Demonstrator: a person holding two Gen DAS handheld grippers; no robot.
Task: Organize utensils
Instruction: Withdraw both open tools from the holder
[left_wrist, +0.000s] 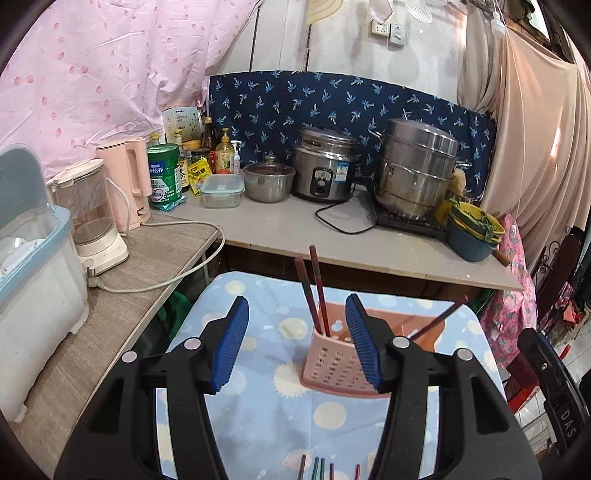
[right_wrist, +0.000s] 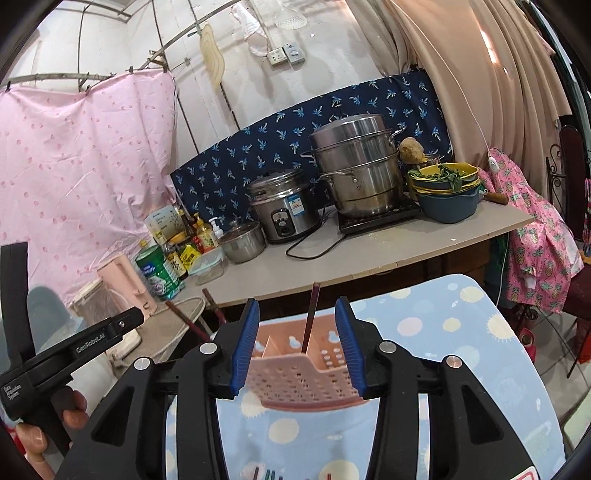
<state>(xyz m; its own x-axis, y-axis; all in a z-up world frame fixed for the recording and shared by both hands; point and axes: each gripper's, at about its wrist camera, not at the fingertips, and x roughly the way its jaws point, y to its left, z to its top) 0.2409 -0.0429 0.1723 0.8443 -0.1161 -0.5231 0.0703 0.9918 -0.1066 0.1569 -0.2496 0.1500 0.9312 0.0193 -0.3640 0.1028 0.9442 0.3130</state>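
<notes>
Each tool (left_wrist: 297, 343) is black plastic with ribbed blue pads (left_wrist: 232, 341), silver screws and white lettering.

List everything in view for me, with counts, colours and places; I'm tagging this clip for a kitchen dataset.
holder: one, pink, on the dotted cloth
chopsticks: three in the holder, dark red; more lie at the near edge, ends only
cloth: one, light blue with pale dots, over the near table
steamer: one, steel, on the cooktop
rice cooker: one, steel, mid-counter
pot: one, steel, glass lid
box: one, clear, teal lid
tin: one, green
kettles: two, pink and glass, on the side table
basins: stacked, yellow and blue, counter end
left gripper: open, empty
right gripper: open, empty
</notes>
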